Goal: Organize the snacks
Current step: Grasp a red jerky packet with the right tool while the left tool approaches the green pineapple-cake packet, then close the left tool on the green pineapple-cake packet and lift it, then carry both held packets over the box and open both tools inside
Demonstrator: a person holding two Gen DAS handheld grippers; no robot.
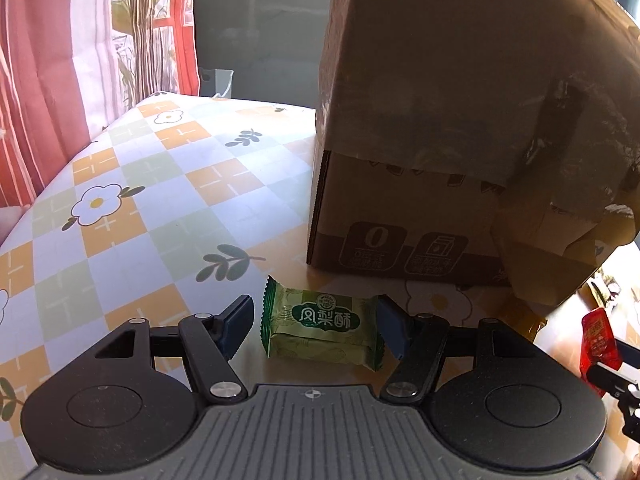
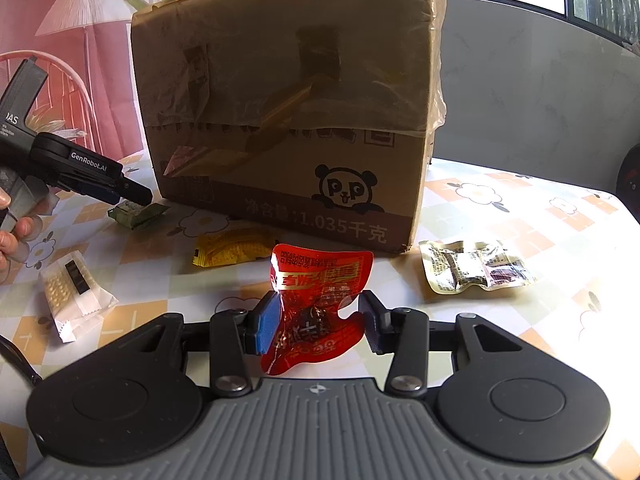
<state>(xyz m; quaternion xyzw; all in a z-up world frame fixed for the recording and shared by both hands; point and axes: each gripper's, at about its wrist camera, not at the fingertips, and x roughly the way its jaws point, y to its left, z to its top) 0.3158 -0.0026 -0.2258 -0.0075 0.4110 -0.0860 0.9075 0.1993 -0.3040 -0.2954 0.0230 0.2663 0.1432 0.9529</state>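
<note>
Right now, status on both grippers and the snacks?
Left gripper open around green snack, not closed yet. Right gripper shut on red packet. Box close ahead; yellow packet and two more still loose on table.

Snack packets, five in all:
- green packet (image 1: 320, 326), one, lower centre of the left wrist view
- red packet (image 2: 316, 304), one, centre
- yellow packet (image 2: 234, 250), one
- clear packet (image 2: 476, 270), one, right
- white packet (image 2: 74, 294), one, lower left

Cardboard box (image 2: 296, 120), one, upper centre.
</note>
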